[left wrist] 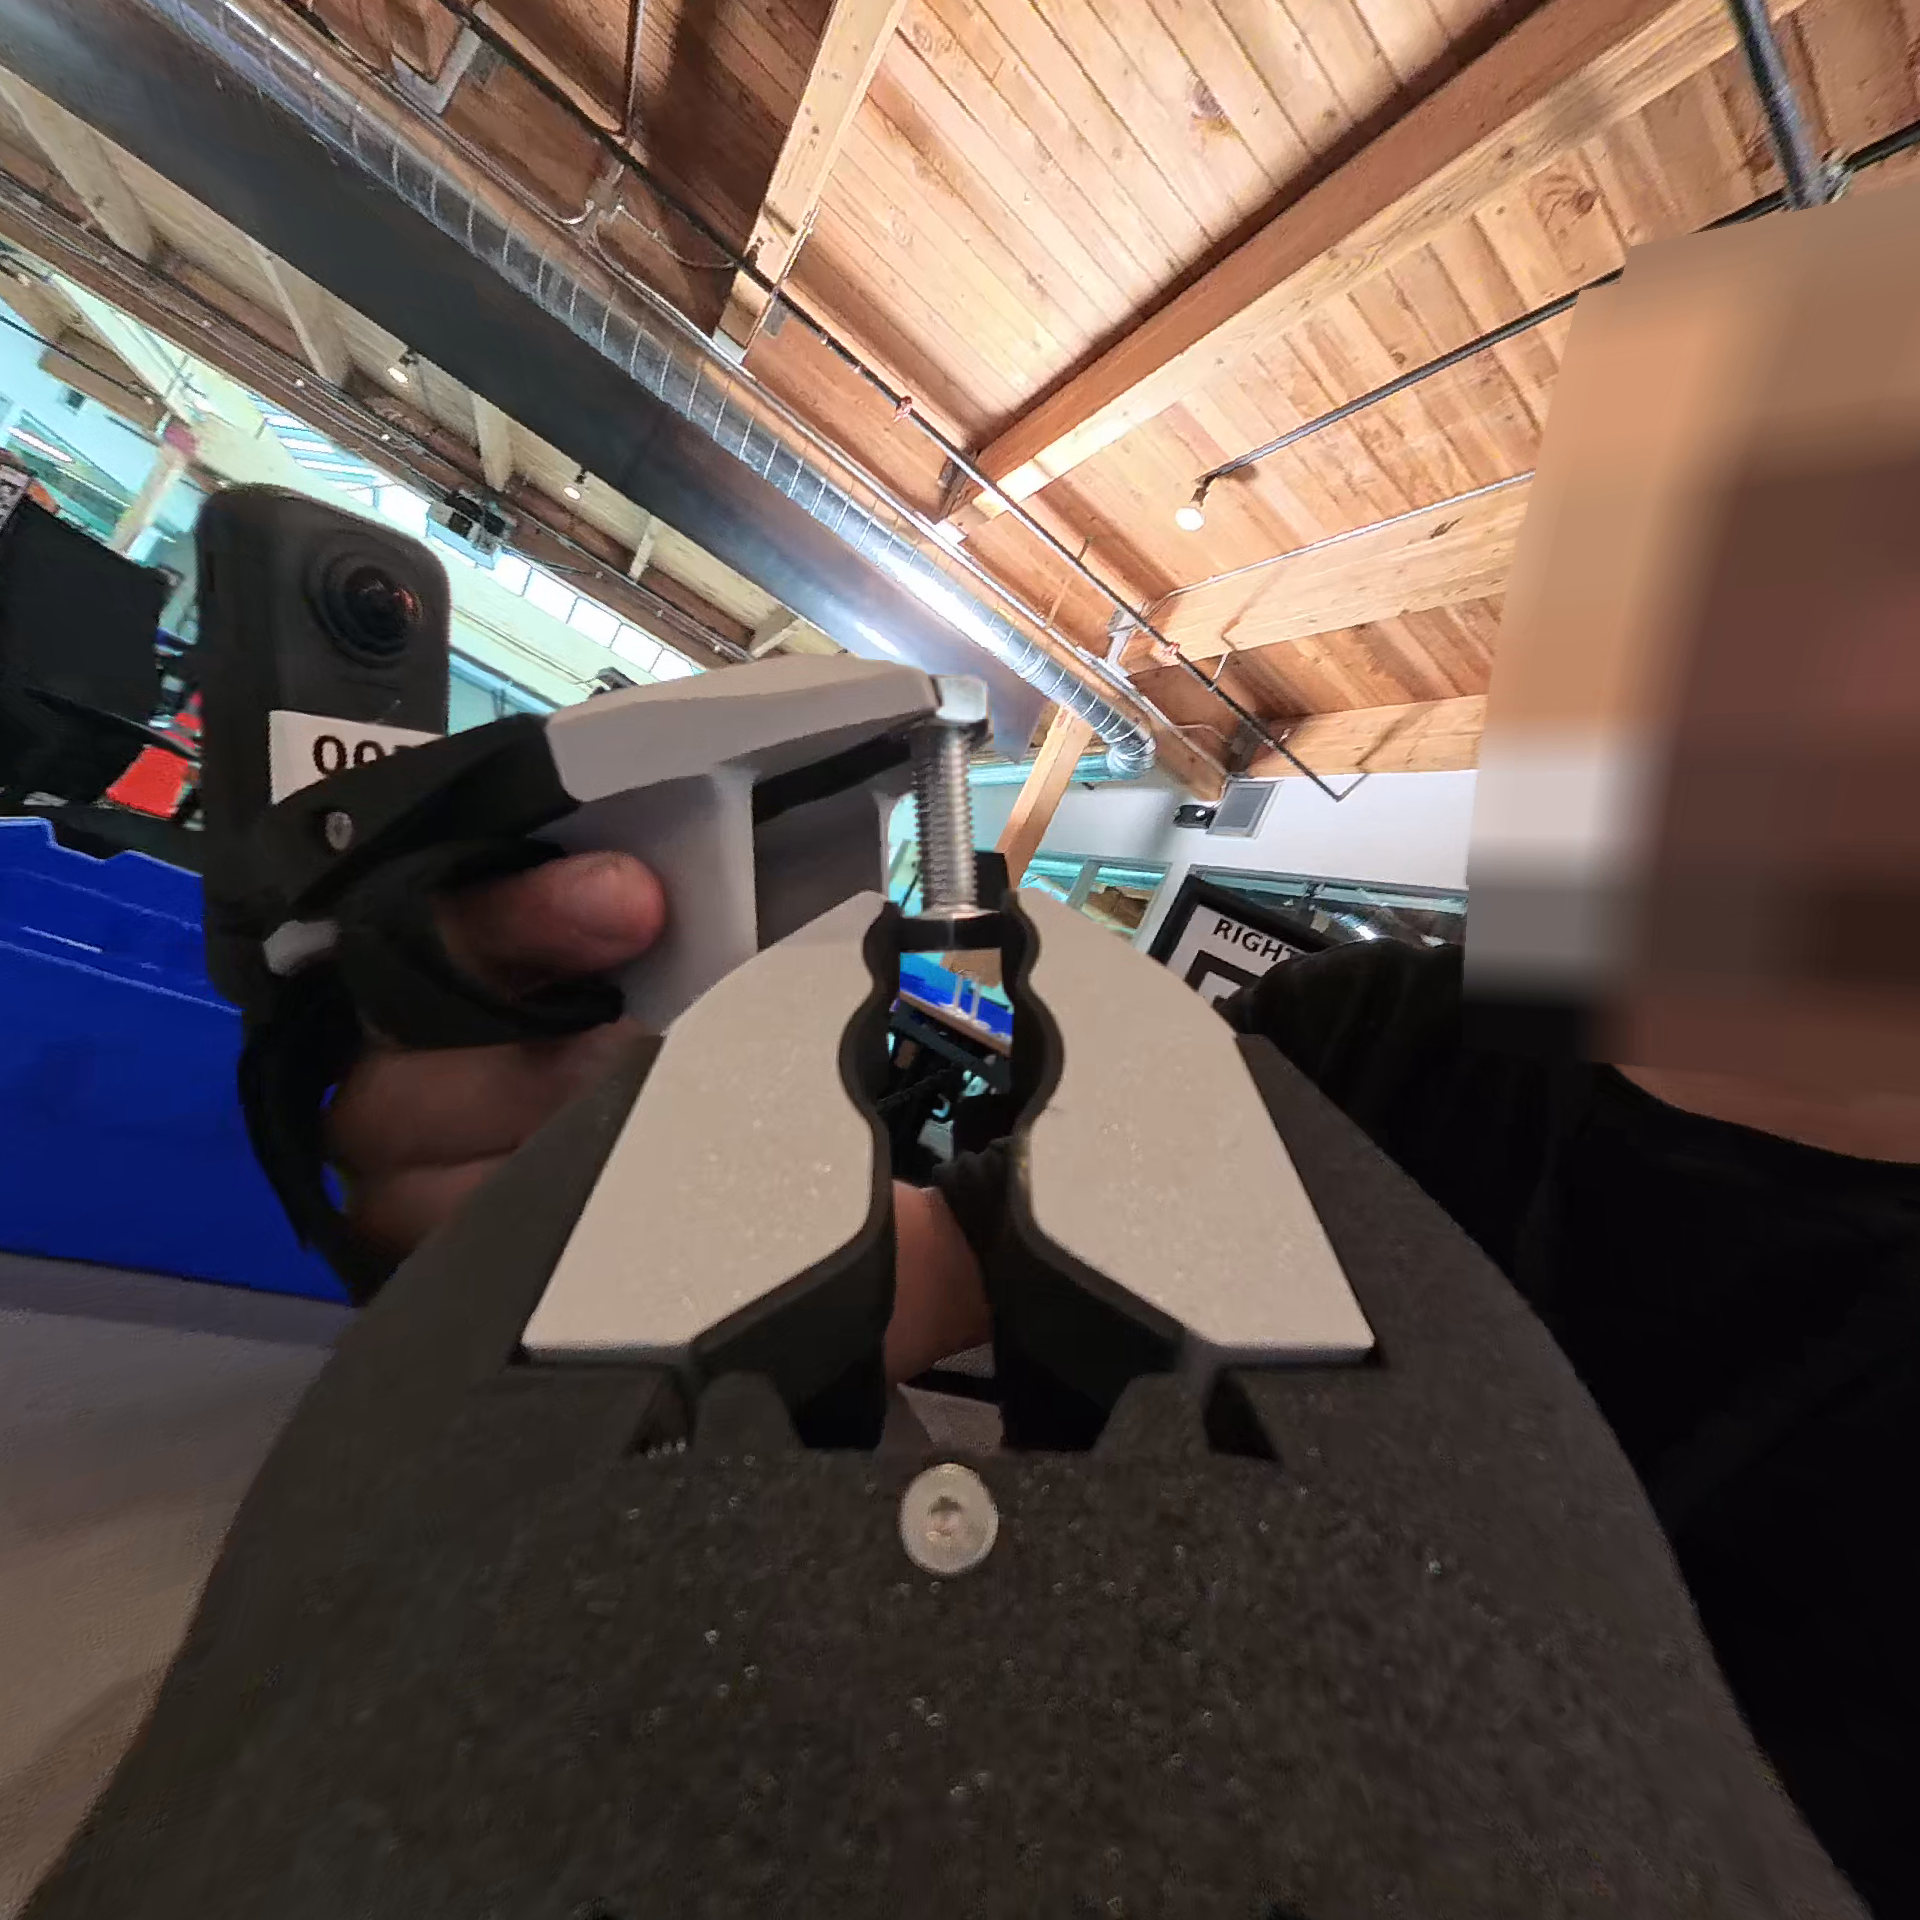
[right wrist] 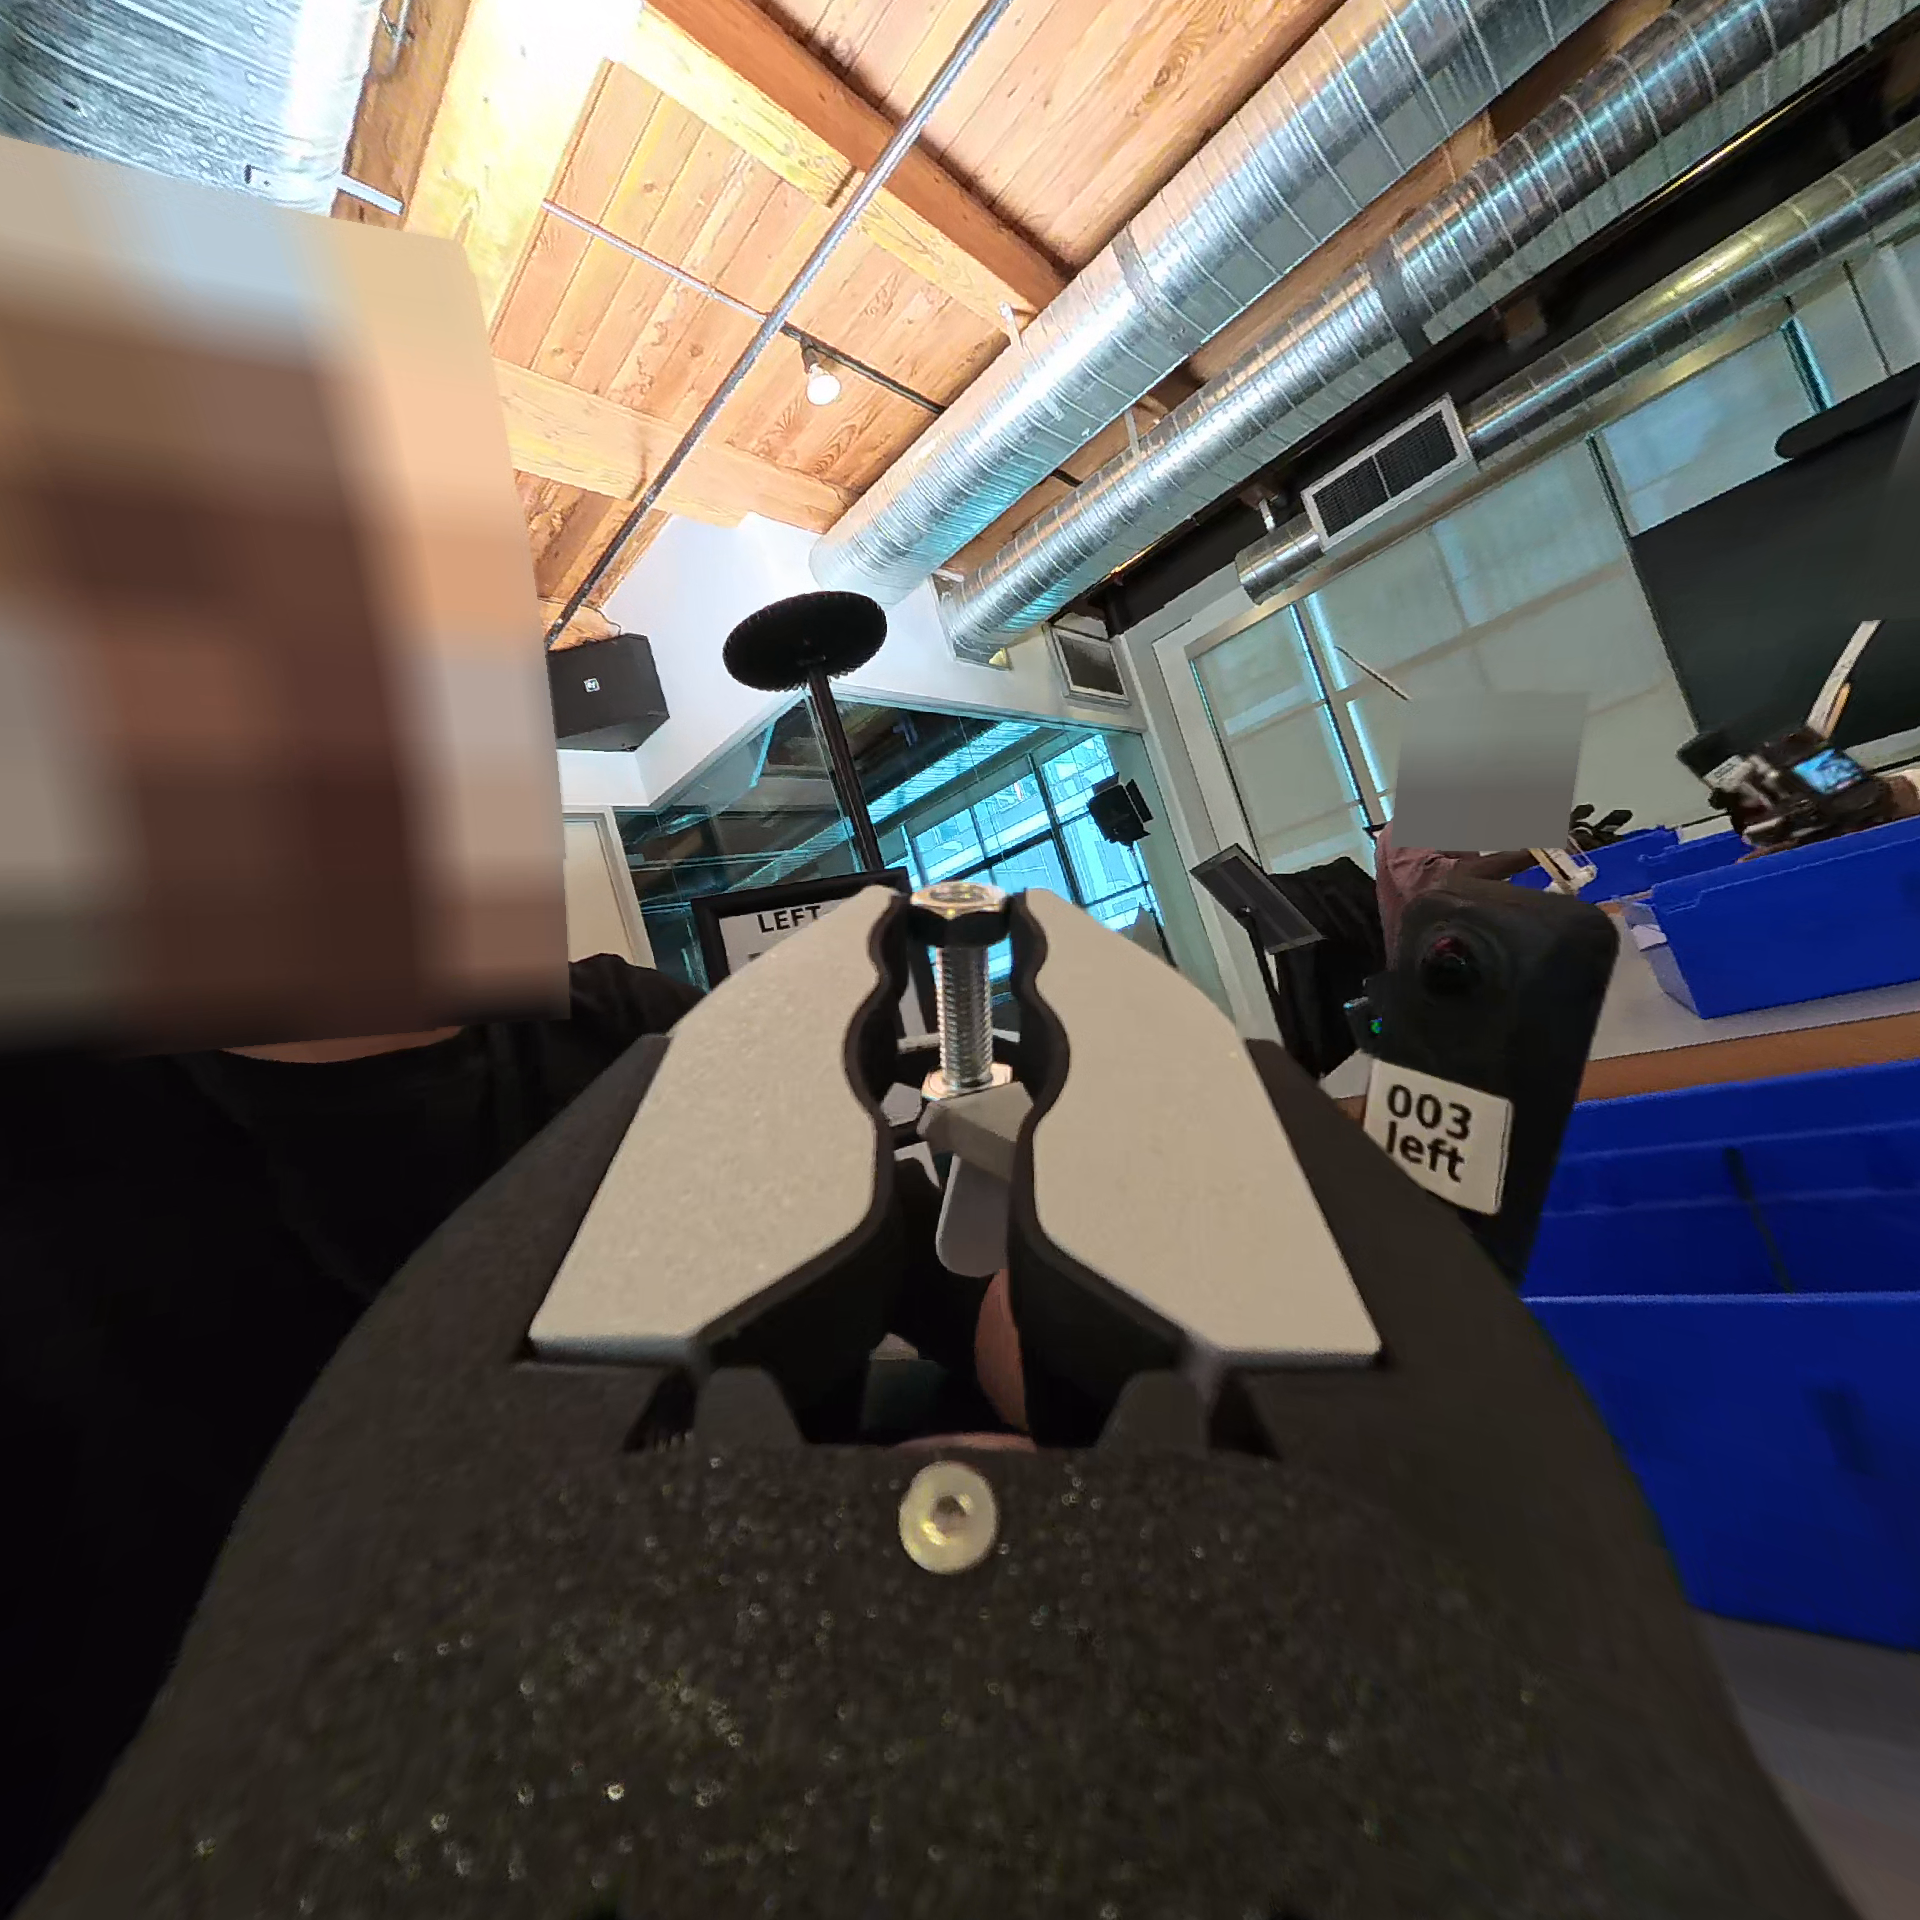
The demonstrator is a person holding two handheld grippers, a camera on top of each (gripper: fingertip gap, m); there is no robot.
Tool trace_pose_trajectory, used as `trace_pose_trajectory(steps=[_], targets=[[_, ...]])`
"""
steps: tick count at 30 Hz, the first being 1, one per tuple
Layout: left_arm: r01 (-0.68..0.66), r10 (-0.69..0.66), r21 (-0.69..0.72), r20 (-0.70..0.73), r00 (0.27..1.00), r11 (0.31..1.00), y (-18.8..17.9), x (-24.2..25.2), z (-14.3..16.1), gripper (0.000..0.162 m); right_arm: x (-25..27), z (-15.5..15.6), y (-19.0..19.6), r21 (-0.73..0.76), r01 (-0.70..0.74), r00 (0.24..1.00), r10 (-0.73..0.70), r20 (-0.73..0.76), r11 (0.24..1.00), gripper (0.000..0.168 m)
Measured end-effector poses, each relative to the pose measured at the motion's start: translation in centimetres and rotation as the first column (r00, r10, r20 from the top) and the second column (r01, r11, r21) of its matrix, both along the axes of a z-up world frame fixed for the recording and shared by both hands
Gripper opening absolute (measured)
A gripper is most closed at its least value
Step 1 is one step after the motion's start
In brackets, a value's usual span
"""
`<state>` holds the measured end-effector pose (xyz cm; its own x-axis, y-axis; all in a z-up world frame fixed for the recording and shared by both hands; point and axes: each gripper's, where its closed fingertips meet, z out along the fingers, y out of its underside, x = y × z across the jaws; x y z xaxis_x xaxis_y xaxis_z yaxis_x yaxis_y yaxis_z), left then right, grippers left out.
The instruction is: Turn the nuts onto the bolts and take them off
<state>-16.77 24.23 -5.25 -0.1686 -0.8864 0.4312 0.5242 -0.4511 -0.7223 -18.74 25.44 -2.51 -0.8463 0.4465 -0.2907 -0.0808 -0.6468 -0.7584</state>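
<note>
Silver threaded steel bolt (right wrist: 964,1003): head clenched in right gripper (right wrist: 954,920); left gripper (left wrist: 951,925) grasping apparently the hex nut (left wrist: 948,928) at shank tip; threading barely begun.

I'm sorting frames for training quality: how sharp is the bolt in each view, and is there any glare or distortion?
Left wrist view: bolt sharp, threads legible; ceiling beams bow from the wide lens. Right wrist view: bolt sharp too; window light blows out the upper left ceiling; ducts curve.
</note>
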Motion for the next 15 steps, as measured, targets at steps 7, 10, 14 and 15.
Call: trace_pose_trajectory(steps=[7, 10, 14, 15], targets=[[0.136, -0.131, -0.035, 0.114, 0.985, 0.99, -0.5, -0.2, 0.2, 0.018, 0.3, -0.2, -0.1, -0.022, -0.01, 1.0, 0.009, -0.03, 1.0, 0.018], [0.164, -0.157, -0.041, 0.133, 0.979, 0.986, -0.6, -0.1, 0.2, 0.017, 0.5, -0.3, 0.0, -0.05, -0.035, 0.999, 0.033, -0.043, 0.998, 0.017], [0.067, -0.062, -0.057, 0.083, 0.995, 0.996, 0.4, 0.0, -0.3, 0.017, 0.2, -0.7, 0.7, -0.058, 0.021, 1.0, -0.022, -0.014, 0.998, 0.018], [0.039, -0.035, -0.056, 0.063, 0.997, 0.998, 0.6, 0.0, -0.5, 0.017, 0.0, -0.8, 0.9, -0.046, 0.055, 0.998, -0.055, -0.002, 0.997, 0.018]])
